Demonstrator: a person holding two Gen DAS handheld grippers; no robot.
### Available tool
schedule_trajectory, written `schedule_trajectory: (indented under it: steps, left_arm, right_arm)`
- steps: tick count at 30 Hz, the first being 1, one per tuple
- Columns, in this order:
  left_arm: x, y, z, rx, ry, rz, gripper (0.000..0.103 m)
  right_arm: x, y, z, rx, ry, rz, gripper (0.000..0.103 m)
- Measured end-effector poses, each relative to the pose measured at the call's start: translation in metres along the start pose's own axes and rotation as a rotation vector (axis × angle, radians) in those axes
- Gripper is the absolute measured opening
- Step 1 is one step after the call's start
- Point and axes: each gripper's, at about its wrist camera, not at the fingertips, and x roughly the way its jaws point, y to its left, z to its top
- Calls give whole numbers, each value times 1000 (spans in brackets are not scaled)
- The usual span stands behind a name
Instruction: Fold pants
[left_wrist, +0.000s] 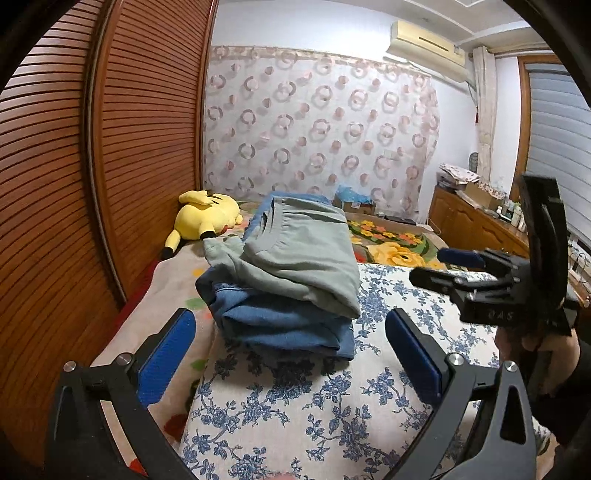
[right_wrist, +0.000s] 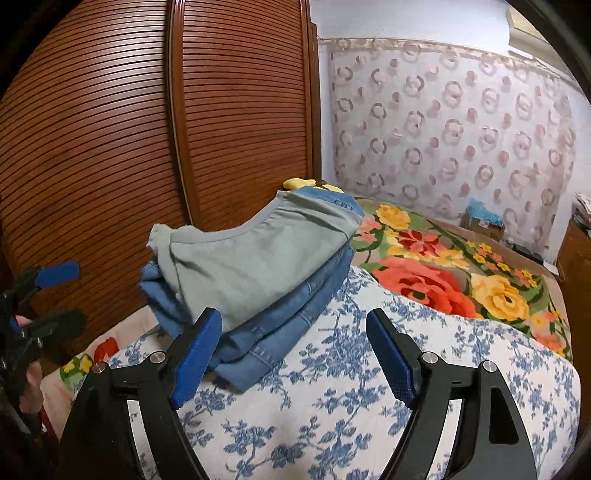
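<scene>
Both grippers are hovering with fingers spread wide, gripping nothing: the left gripper (left_wrist: 290, 354) just short of the folded stack, the right gripper (right_wrist: 293, 354) beside the stack's near corner. Grey-green pants (left_wrist: 303, 254) are lying folded on top of folded blue jeans (left_wrist: 284, 325), both resting on the blue-flowered white quilt (left_wrist: 314, 413). A yellow plush toy (left_wrist: 205, 218) is lying beyond, against the slatted wooden wardrobe (left_wrist: 74, 177).

Both wrist views low, close, facing shared folded stack (left_wrist: 284, 273).
</scene>
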Motion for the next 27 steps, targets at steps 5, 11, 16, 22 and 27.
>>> schedule_trajectory:
  steps: [5, 11, 16, 22, 27]
  left_arm:
    - [-10, -1, -2, 0, -8, 15, 103]
    - [-20, -10, -6, 31, -2, -1, 103]
    - [-25, -24, -9, 49, 1, -25, 103]
    - [-30, -48, -11, 79, 9, -66, 103]
    - [-30, -75, -12, 101, 12, -117, 103]
  right_arm:
    - [-17, 5, -11, 11, -3, 0, 82]
    - [-43, 10, -24, 34, -9, -19, 82]
    - [-73, 11, -37, 63, -18, -52, 82]
    - [-110, 13, -50, 95, -26, -103, 82]
    - [-143, 11, -65, 133, -42, -161, 82]
